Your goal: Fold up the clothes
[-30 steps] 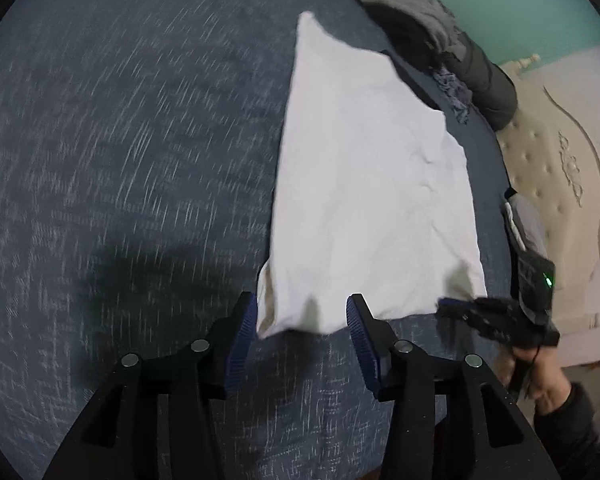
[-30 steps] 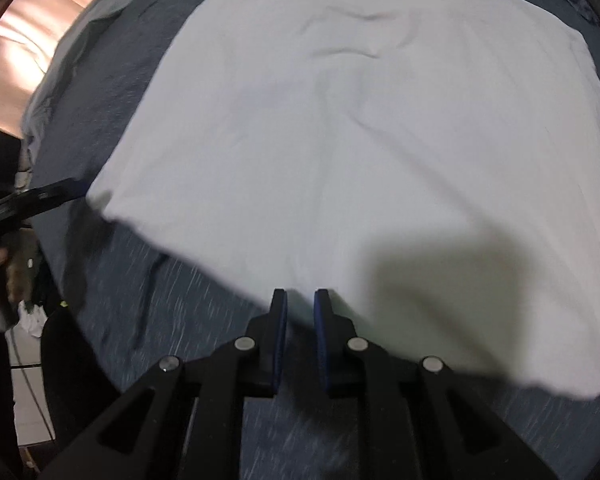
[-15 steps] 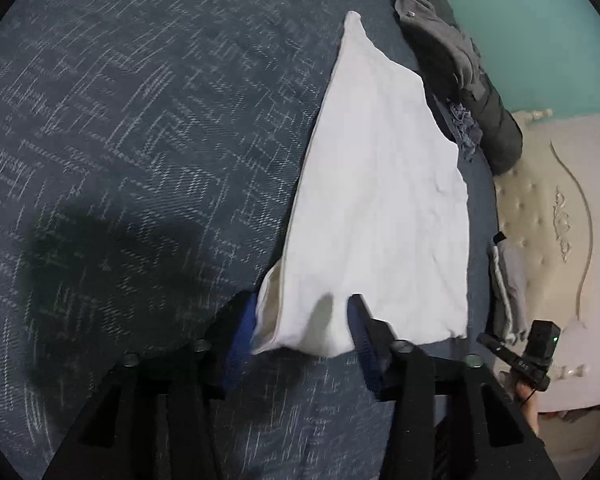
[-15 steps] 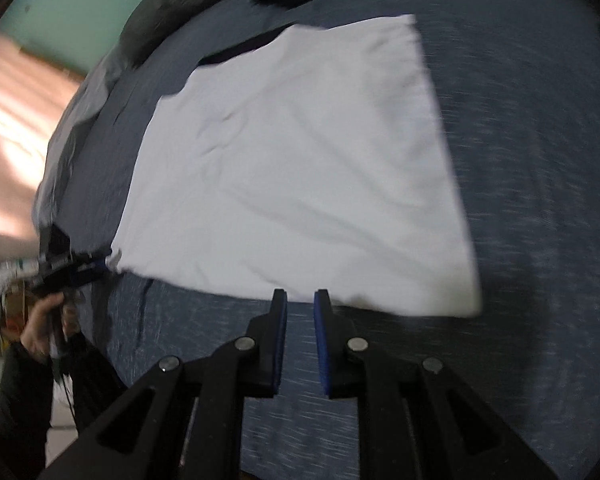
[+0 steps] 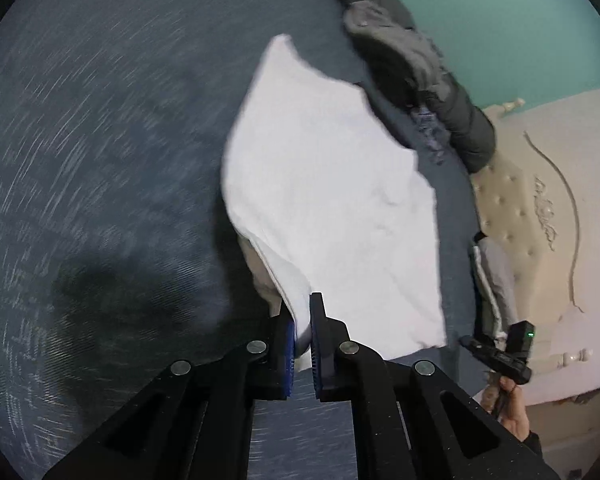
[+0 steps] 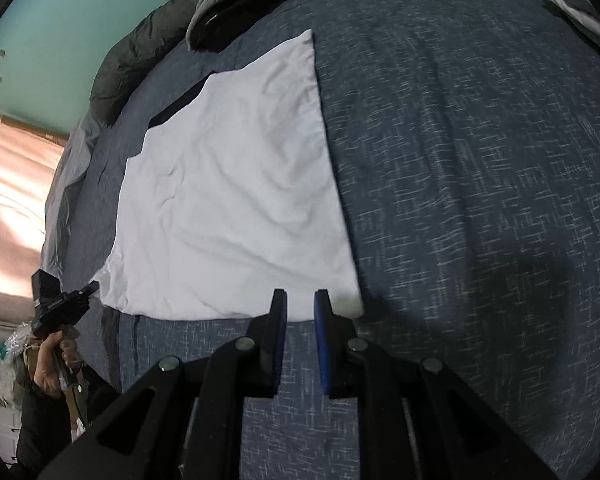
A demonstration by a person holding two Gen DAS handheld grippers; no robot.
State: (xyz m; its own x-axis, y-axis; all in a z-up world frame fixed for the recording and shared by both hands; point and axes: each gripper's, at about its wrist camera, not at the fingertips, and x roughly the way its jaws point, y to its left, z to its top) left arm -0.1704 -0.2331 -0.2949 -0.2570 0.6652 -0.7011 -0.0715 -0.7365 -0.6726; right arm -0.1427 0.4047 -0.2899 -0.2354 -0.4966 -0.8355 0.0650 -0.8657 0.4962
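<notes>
Your left gripper has its fingers pressed onto the near corner of the white cloth, pinching the fabric between the blue pads. That corner is raised off the bed: from the fingers the cloth rises toward 12 o'clock, its left edge curling so the underside layer shows at about 10 o'clock from the grip. The rest of the cloth spreads away toward 1 o'clock and lies on the dark blue speckled bedspread. In the left wrist view the picture is streaked with blur, so finer creases cannot be told.

Your right gripper holds nothing. Its fingers stand a little apart, with a narrow gap between the blue pads, and their tips sit just over the cloth's near hem in the right wrist view. From there the cloth stretches flat toward 11 o'clock, wrinkled lightly near the middle, its right edge running straight toward 12 o'clock.

In that same view your left gripper appears at 9 o'clock, at the cloth's left near corner. In the left wrist view your right gripper shows at 4 o'clock, just beside the cloth's right near corner.

A heap of dark clothes lies at the far edge of the bed, at 11 o'clock, against a teal wall. A cream headboard stands at 3 o'clock in the left wrist view.
</notes>
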